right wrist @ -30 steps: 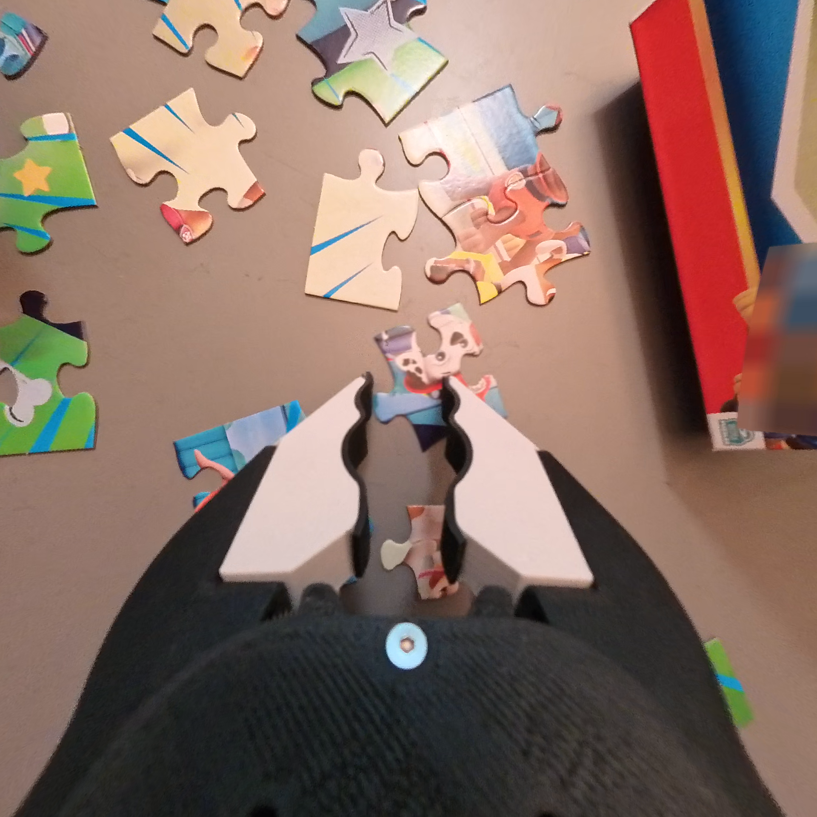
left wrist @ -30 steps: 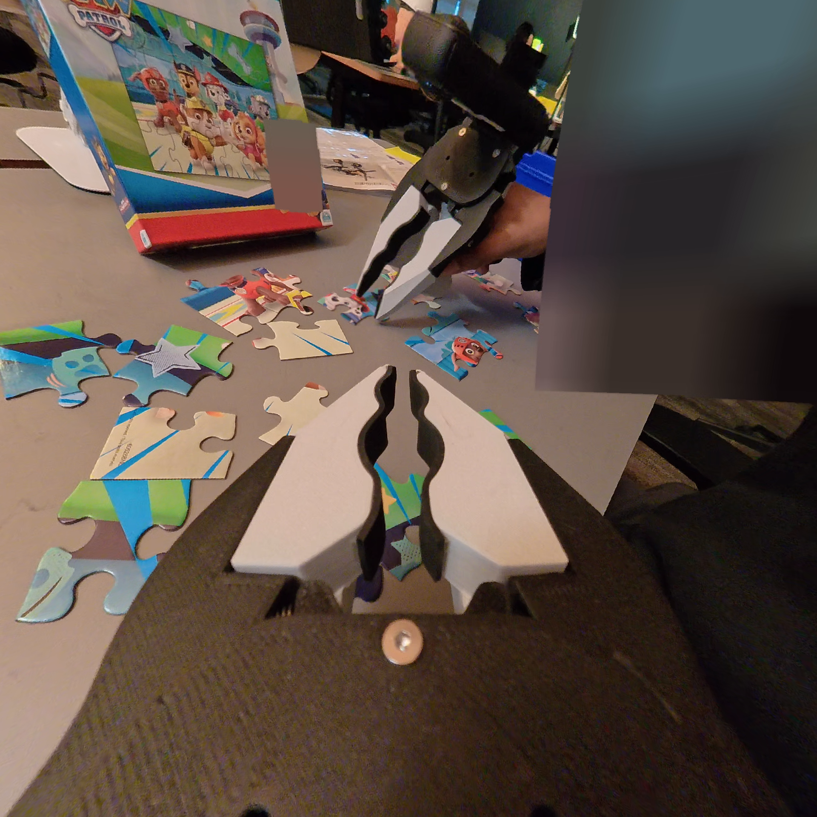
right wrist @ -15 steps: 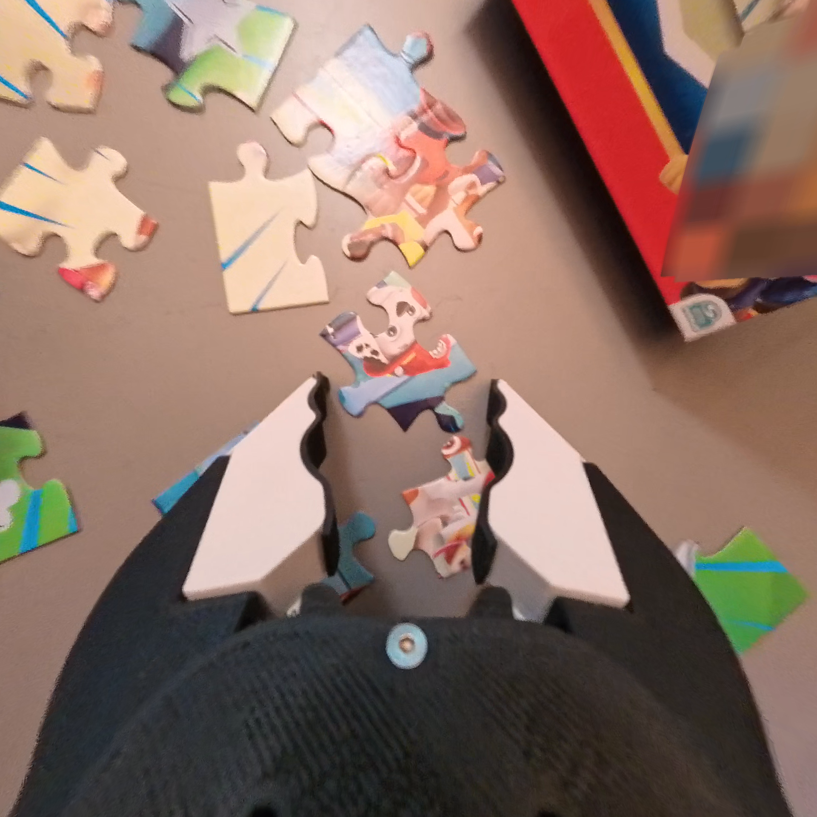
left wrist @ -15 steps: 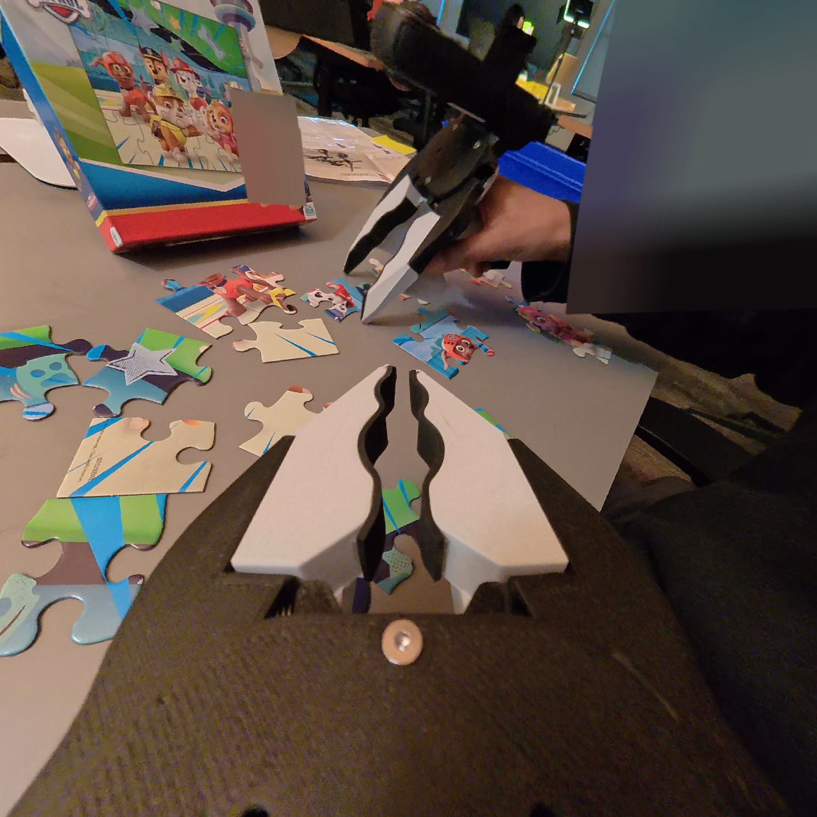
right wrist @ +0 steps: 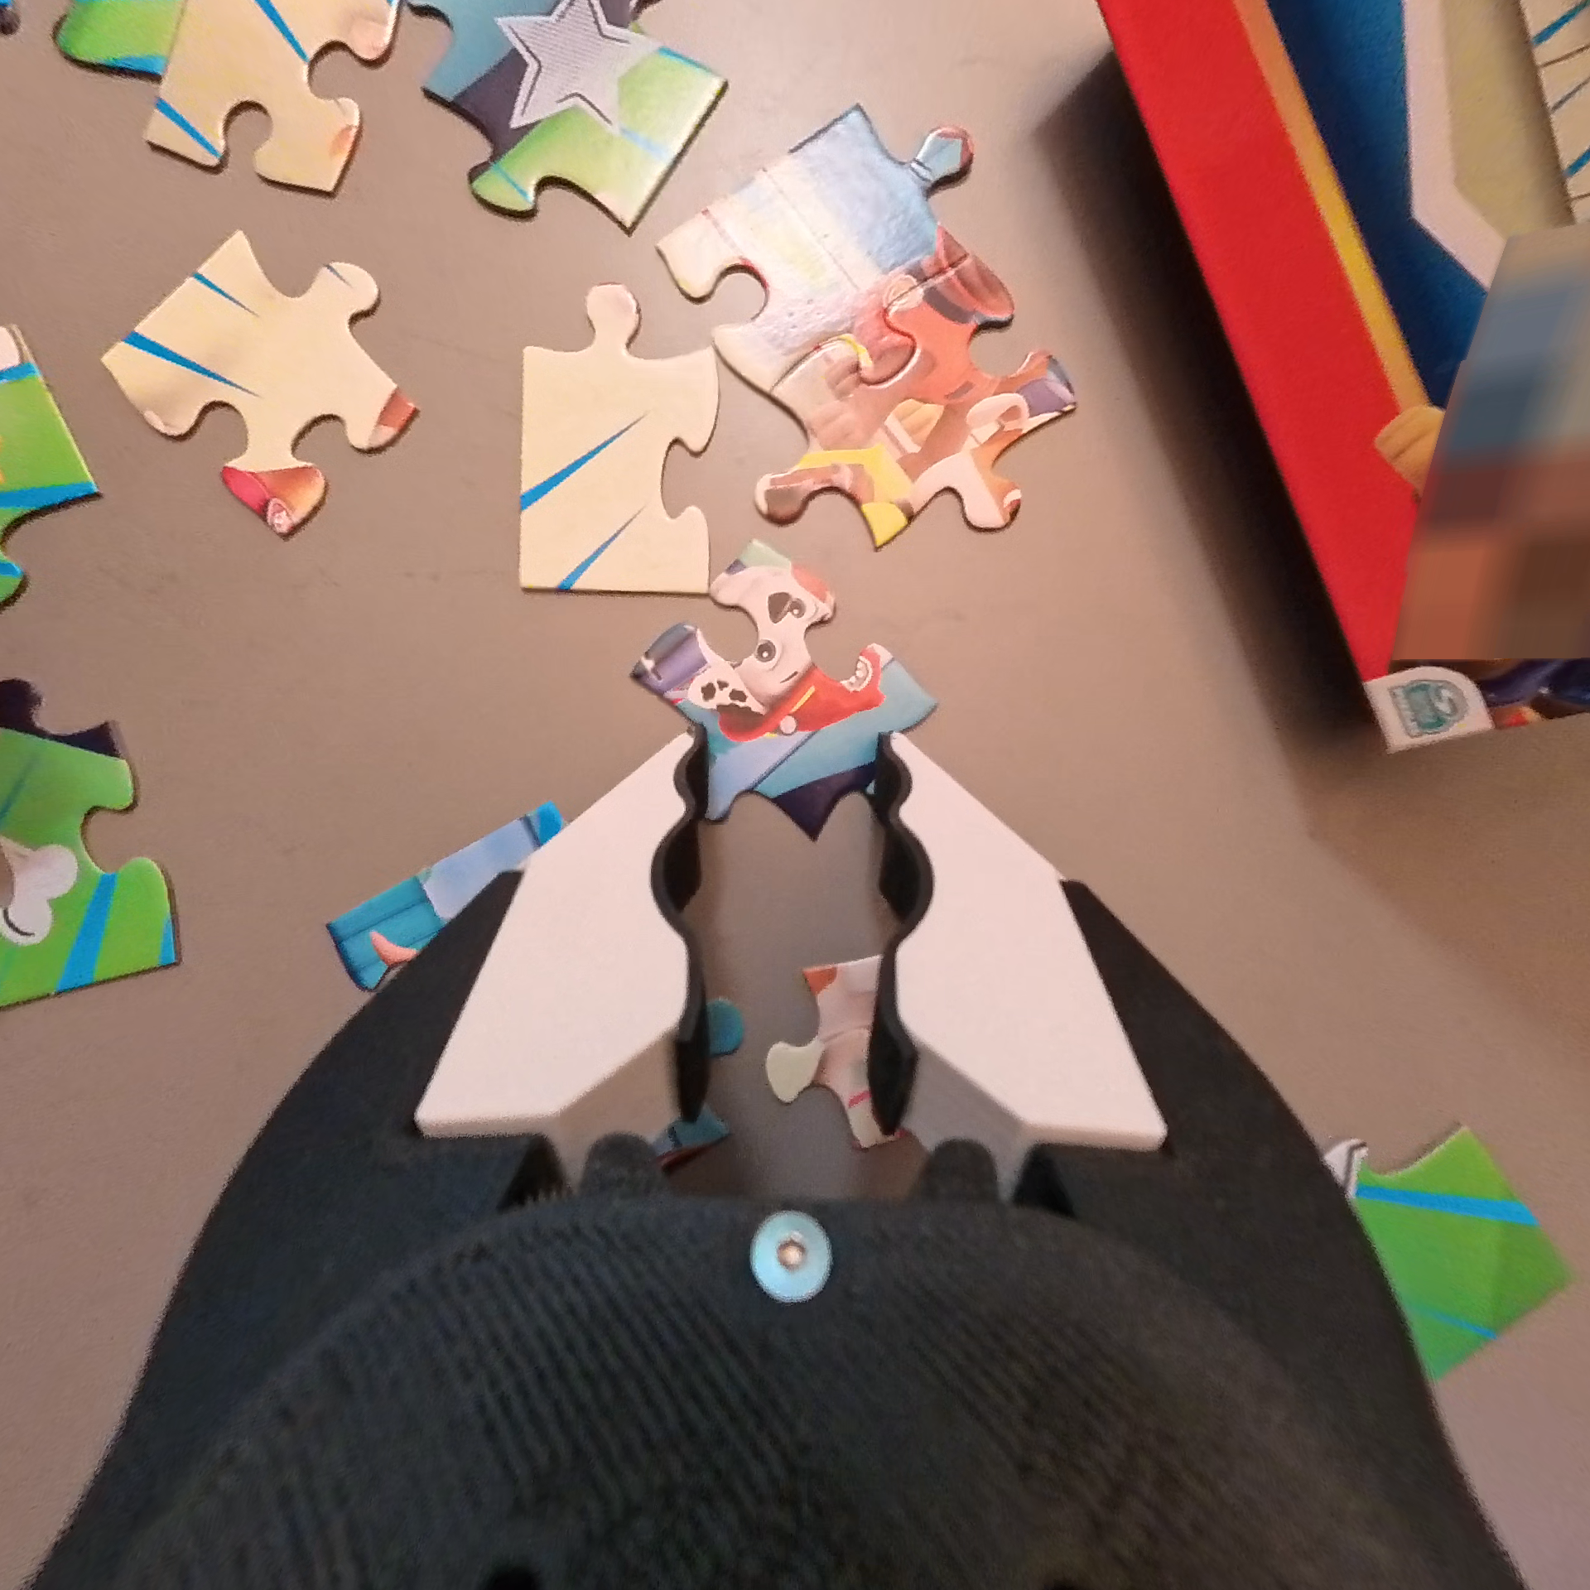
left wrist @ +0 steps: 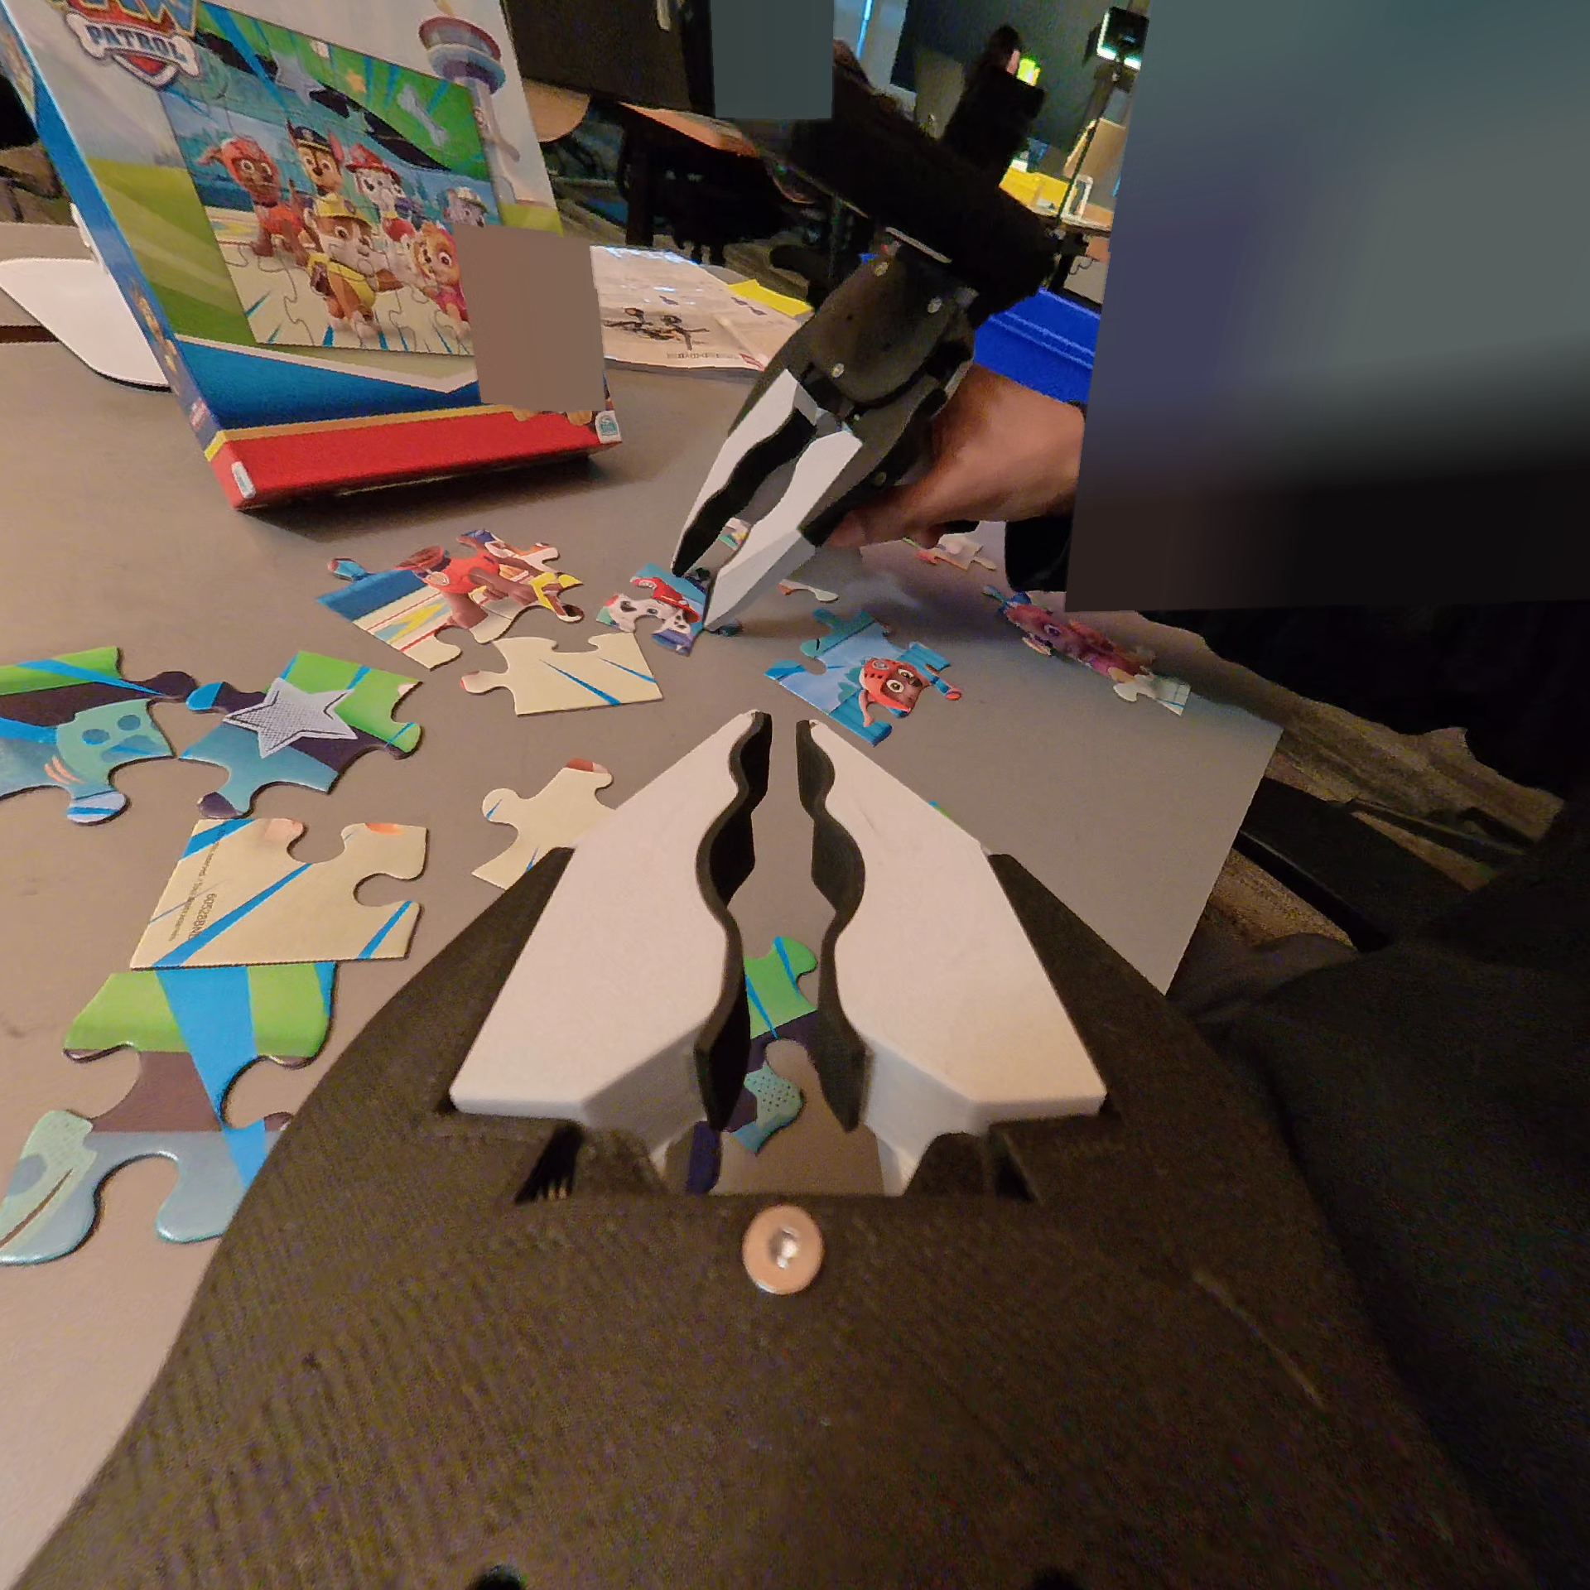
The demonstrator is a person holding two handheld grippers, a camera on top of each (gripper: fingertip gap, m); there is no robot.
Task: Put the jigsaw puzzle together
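**Right fingers closed on a puppy piece; left fingers nearly shut and bare**

A grey surface (left wrist: 1075, 817) is strewn with jigsaw pieces. At its far left a puzzle box (left wrist: 344, 258) is propped upright, red along its bottom edge; in the right wrist view the same box (right wrist: 1291, 301) fills the far right corner. Printed paper (left wrist: 680, 310) is seen lying beyond the box.

The left gripper (left wrist: 781, 724) is held low over the near part of the surface. Its fingers (left wrist: 654, 903) are drawn almost together, a narrow slit being left between the tips, and nothing is gripped. A green-and-blue piece (left wrist: 774, 972) is glimpsed on the surface beneath them, and a cream piece (left wrist: 542, 817) lies just to their left.

The right gripper (right wrist: 790, 757) is tilted steeply down at the surface, held by a hand (left wrist: 972, 473). Its fingers (right wrist: 602, 946) are closed on the near edge of a piece showing a spotted white puppy in red (right wrist: 774, 688), both pads being pressed against its sides. That piece (left wrist: 658, 607) lies near the middle of the surface, beside a cream piece with blue streaks (right wrist: 602, 465) and a joined group of pieces (right wrist: 878, 344) farther off. A star piece (right wrist: 576, 95) lies at the far left.
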